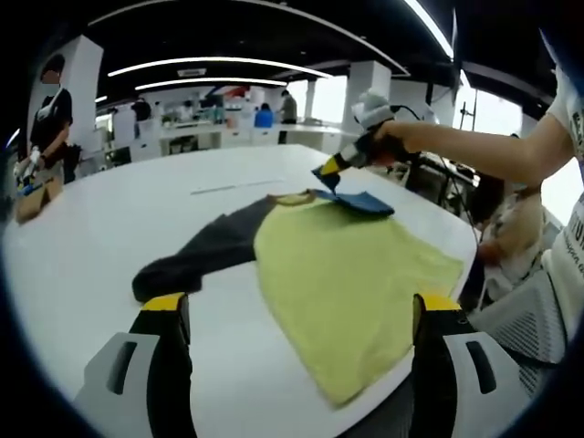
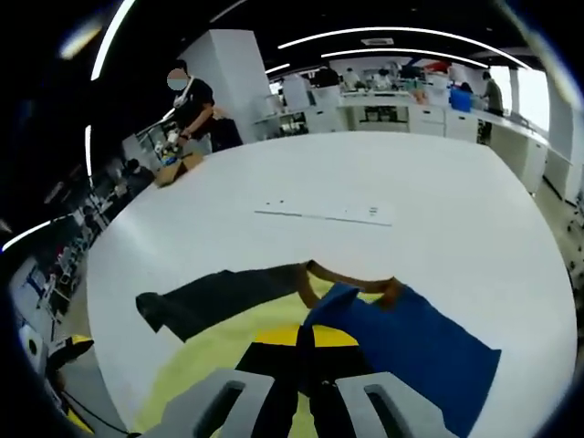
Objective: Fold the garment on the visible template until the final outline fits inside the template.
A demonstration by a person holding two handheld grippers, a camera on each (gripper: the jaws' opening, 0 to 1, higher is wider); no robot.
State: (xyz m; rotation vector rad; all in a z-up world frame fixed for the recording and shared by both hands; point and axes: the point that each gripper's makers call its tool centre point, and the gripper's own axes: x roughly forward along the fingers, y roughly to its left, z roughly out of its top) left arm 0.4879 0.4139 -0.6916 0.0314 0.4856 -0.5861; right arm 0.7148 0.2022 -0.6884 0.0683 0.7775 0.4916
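A long-sleeved garment lies on the white table (image 1: 109,228): yellow-green body (image 1: 351,274), dark grey sleeve (image 1: 205,251) stretched left, brown collar (image 1: 294,197), blue sleeve (image 1: 365,203) folded in over the body. My left gripper (image 1: 301,306) hangs open over the body's near part, its yellow-tipped jaws wide apart with nothing between them. A person's hand holds my right gripper (image 1: 330,173) by the collar, shut on the blue sleeve's edge. In the right gripper view my right gripper (image 2: 299,339) pinches the blue sleeve (image 2: 415,351) over the yellow body (image 2: 205,356); the grey sleeve (image 2: 214,297) runs left.
A thin grey line (image 2: 324,214) is marked on the table beyond the collar. A person (image 2: 192,105) stands by a cardboard box (image 2: 175,167) at the far edge. Benches (image 2: 392,114) line the back. A seated person and chair (image 1: 520,274) are past the table's right edge.
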